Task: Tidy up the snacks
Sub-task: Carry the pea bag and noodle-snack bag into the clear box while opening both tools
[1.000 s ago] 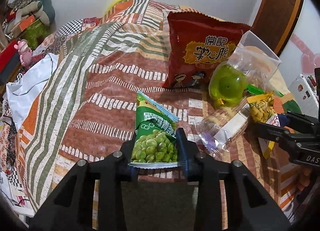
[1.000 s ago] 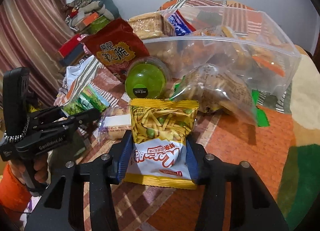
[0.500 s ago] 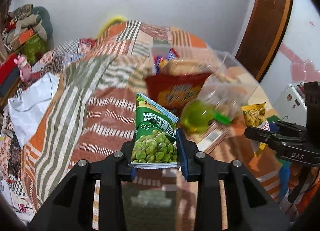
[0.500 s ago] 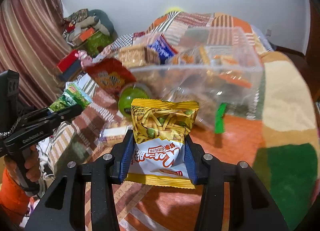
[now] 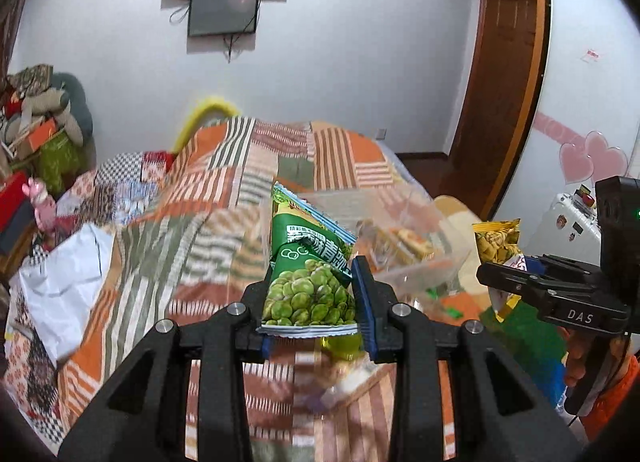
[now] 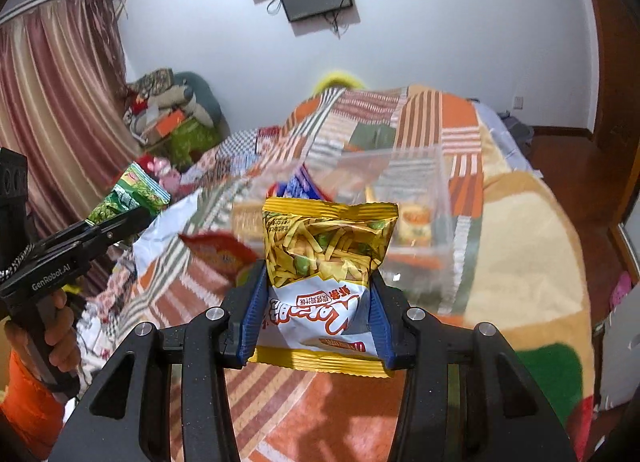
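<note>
1. The left claw pinches a green pea packet, held above the quilt-covered bed.
2. The right claw pinches a yellow-and-white snack packet in front of the clear plastic box.

Each wrist camera is sitting just behind its own gripper, looking forward along the fingers and slightly downward across the patchwork bedspread toward the far wall. The left view is catching the right gripper at its right edge; the right view is catching the left gripper at its left edge. Both are sharing the clear plastic bin and the wall-mounted screen.
</note>
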`<state>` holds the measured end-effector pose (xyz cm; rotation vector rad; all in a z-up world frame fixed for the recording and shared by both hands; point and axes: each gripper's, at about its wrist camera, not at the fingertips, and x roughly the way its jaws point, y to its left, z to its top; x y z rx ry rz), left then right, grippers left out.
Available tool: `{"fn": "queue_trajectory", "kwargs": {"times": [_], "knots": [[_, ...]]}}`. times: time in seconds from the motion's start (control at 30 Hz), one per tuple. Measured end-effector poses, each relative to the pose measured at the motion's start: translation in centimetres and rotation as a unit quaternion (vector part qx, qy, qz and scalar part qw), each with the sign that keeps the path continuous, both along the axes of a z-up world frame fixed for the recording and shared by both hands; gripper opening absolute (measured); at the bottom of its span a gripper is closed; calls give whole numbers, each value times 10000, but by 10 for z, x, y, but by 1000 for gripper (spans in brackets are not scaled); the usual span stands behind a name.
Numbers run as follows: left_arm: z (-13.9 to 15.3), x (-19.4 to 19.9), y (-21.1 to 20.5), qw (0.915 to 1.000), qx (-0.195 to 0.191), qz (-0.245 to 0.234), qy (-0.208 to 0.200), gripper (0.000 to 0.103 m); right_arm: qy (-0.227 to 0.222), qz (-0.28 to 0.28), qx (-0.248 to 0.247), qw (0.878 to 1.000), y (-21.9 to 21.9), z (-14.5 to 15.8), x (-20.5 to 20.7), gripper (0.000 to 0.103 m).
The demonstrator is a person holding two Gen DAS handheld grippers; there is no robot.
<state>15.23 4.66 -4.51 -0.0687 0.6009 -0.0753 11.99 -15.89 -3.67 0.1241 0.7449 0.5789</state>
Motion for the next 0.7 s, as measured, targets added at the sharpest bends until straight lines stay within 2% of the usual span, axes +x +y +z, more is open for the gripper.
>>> {"fn": "queue_trajectory", "kwargs": {"times": [0.2, 0.4, 0.7], "knots": [[10, 20, -7, 9998, 89, -55, -167, 33, -234, -107, 160, 9995, -2, 16, 13, 43], [4, 49, -6, 9999, 56, -47, -73, 33, -353, -108, 216, 9991, 6, 21, 32, 43], [-21, 95, 5, 9994, -143, 48, 305, 33, -168, -80, -38, 9998, 28, 1, 64, 43]]}}
